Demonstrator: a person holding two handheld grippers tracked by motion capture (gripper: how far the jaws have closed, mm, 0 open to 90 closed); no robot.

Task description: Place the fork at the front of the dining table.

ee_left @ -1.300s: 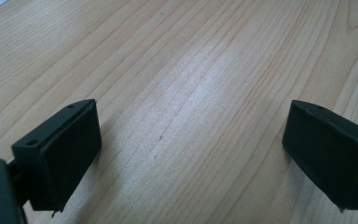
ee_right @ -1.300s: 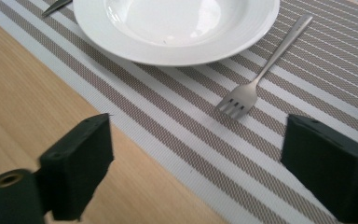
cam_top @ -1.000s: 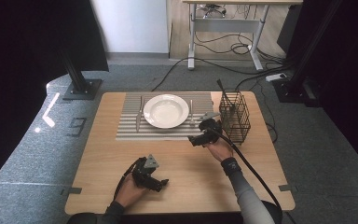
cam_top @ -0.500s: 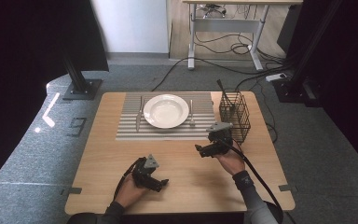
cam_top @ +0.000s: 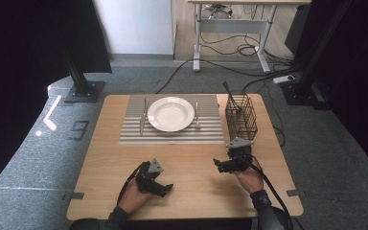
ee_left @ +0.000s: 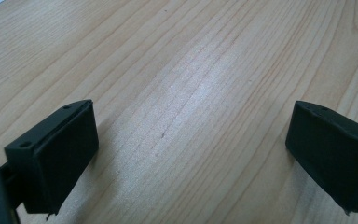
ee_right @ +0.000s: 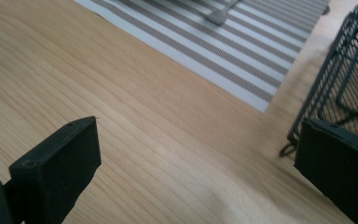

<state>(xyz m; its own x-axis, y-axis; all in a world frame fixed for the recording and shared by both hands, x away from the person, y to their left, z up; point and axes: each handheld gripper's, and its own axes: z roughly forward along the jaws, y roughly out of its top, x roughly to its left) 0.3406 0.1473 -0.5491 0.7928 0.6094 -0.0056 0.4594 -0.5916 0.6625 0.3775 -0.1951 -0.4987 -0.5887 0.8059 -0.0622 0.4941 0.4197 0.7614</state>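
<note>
A light wooden rectangular surface (cam_top: pixel 187 167) carries a grey-and-white striped placemat (cam_top: pixel 171 120) at its far middle. On the placemat sits a round white shallow plate (cam_top: pixel 170 113). A silver knife (cam_top: pixel 143 118) lies just to the left of the plate on the placemat, and a silver fork (cam_top: pixel 197 116) lies just to its right, both pointing away from the person. At the far right of the surface, just beside the placemat's right edge, stands a black wire-mesh cutlery basket (cam_top: pixel 241 116) with a dark utensil handle (cam_top: pixel 230 95) leaning out of it toward the left.

The left hand-held gripper (cam_top: pixel 159 184) rests low over the near left part of the surface, held by the person's left hand (cam_top: pixel 133 195). In the left gripper view its two black jaws stand wide apart with nothing between them but bare wood grain (ee_left: pixel 191 116).

The right hand-held gripper (cam_top: pixel 222 164) is held by the person's right hand (cam_top: pixel 250 178) over the near right part of the surface, near the basket's front and well apart from the left one. In the right gripper view its jaws are likewise spread wide and empty; beyond them lie the corner of the striped placemat (ee_right: pixel 242 51), the end of the fork handle (ee_right: pixel 216 17) and the foot of the wire basket (ee_right: pixel 345 79) at the right edge.
</note>
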